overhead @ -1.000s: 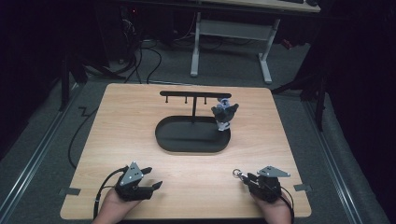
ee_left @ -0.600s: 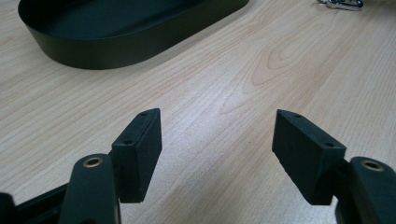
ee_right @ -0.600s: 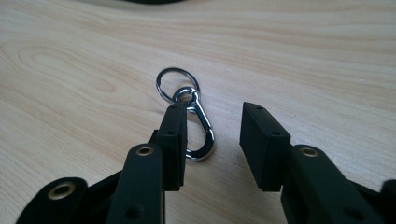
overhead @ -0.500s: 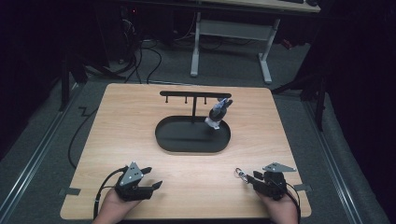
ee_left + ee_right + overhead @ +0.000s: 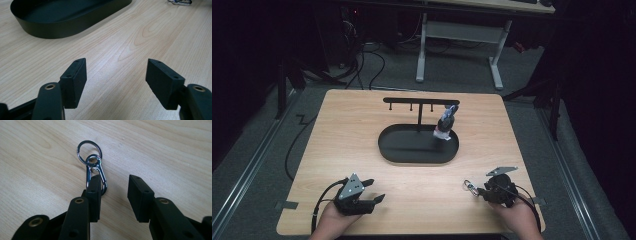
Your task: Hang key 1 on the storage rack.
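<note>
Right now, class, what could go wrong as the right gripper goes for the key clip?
The clip lies flat beside one pad of the right gripper, not between the jaws, so closing may only push it away. Lying flat on the table, it may slip free.

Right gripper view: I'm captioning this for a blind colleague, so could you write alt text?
The right hand-held gripper stands open over a metal clip and key ring lying on a wooden table; the clip lies against its left jaw, not clamped.
</note>
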A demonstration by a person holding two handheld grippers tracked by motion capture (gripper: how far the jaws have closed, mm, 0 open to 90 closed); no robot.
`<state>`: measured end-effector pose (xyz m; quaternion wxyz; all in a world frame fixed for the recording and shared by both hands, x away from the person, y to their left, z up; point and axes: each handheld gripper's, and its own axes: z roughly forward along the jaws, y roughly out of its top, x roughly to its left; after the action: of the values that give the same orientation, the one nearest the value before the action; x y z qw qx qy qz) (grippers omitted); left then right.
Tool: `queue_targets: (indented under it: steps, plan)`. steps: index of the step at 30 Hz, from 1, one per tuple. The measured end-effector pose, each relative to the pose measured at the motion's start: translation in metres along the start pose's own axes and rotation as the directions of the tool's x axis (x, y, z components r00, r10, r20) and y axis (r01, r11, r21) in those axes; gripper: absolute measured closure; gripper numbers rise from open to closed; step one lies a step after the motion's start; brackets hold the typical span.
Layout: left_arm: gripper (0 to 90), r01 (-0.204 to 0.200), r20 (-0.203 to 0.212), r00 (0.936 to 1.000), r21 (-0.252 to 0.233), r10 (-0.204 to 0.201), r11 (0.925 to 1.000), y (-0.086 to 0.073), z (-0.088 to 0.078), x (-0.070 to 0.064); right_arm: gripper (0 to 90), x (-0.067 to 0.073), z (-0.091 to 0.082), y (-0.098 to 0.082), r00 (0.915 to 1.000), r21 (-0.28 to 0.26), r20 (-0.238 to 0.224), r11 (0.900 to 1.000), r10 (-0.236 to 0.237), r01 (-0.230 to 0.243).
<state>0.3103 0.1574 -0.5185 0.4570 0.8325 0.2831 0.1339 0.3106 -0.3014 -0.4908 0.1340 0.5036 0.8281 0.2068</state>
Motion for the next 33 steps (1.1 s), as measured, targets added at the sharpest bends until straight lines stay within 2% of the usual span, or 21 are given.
queue_targets:
  steps: [1,6,7,8,11,12,13,15,18,23,25,27,28,29,30,31,33]
  plan:
    - [33.9,0.003,0.0,1.0,-0.003,-0.003,1.0,0.0,0.0,0.0,65.3,0.002,0.0,0.008,0.9996,0.04,0.001,0.999,-0.029,0.029]
    - [33.9,0.0,-0.001,1.0,-0.003,0.0,1.0,0.0,0.0,0.0,67.1,0.004,0.003,0.023,0.9964,0.134,-0.01,0.987,-0.084,0.085]
    - [33.9,0.0,-0.001,1.0,-0.003,0.0,1.0,0.0,0.0,0.0,67.1,0.004,0.003,0.023,0.9964,0.134,-0.01,0.987,-0.084,0.085]
    - [33.9,0.0,-0.001,1.0,-0.003,0.0,1.0,0.0,0.0,0.0,67.2,0.005,0.005,0.028,0.9943,0.176,-0.015,0.979,-0.106,0.107]
    - [33.9,0.001,-0.001,1.0,-0.004,-0.001,1.0,0.0,-0.001,0.0,68.6,0.006,0.008,0.035,0.9924,0.211,-0.03,0.97,-0.119,0.123]
    - [33.9,0.001,-0.001,1.0,-0.004,-0.001,1.0,0.0,-0.001,0.0,68.6,0.006,0.008,0.035,0.9924,0.211,-0.03,0.97,-0.119,0.123]
    - [33.9,0.001,-0.001,1.0,-0.003,-0.001,1.0,0.0,-0.001,0.0,71.0,0.008,0.01,0.039,0.9908,0.238,-0.03,0.962,-0.132,0.135]
    - [33.9,0.001,-0.001,1.0,-0.003,-0.001,1.0,0.0,-0.001,0.0,71.9,0.008,0.011,0.041,0.9903,0.251,-0.031,0.958,-0.136,0.139]
    - [33.9,0.001,-0.001,1.0,-0.004,-0.001,1.0,0.0,-0.001,0.0,73.6,0.007,0.017,0.045,0.9911,0.31,-0.053,0.942,-0.122,0.132]
    - [33.9,0.001,0.0,1.0,-0.003,-0.001,1.0,0.0,0.0,0.0,74.6,0.007,0.021,0.047,0.991,0.353,-0.055,0.926,-0.122,0.133]
    - [34.0,-0.001,0.0,1.0,-0.002,0.001,1.0,0.0,0.0,0.0,74.8,0.005,0.023,0.05,0.9926,0.37,-0.064,0.921,-0.104,0.12]
    - [34.0,0.0,0.0,1.0,-0.002,0.0,1.0,0.0,0.0,0.0,78.7,0.004,0.024,0.053,0.9926,0.402,-0.076,0.908,-0.095,0.117]
    - [34.0,0.0,0.0,1.0,-0.002,0.0,1.0,0.0,0.0,0.0,78.7,0.004,0.024,0.053,0.9926,0.402,-0.076,0.908,-0.095,0.117]
    - [34.0,-0.002,0.0,1.0,-0.001,0.002,1.0,0.0,0.0,-0.001,81.1,0.005,0.026,0.056,0.9905,0.43,-0.072,0.893,-0.117,0.137]
    - [34.0,-0.002,0.0,1.0,-0.001,0.002,1.0,0.0,0.0,-0.001,81.1,0.005,0.026,0.056,0.9905,0.43,-0.072,0.893,-0.117,0.137]
    - [34.0,-0.003,0.001,1.0,0.001,0.003,1.0,0.0,0.0,-0.001,82.4,0.007,0.027,0.06,0.9898,0.452,-0.073,0.88,-0.122,0.142]
    - [34.0,-0.005,0.002,1.0,0.002,0.005,1.0,0.0,0.0,-0.001,82.7,0.007,0.029,0.062,0.9865,0.466,-0.081,0.87,-0.142,0.164]
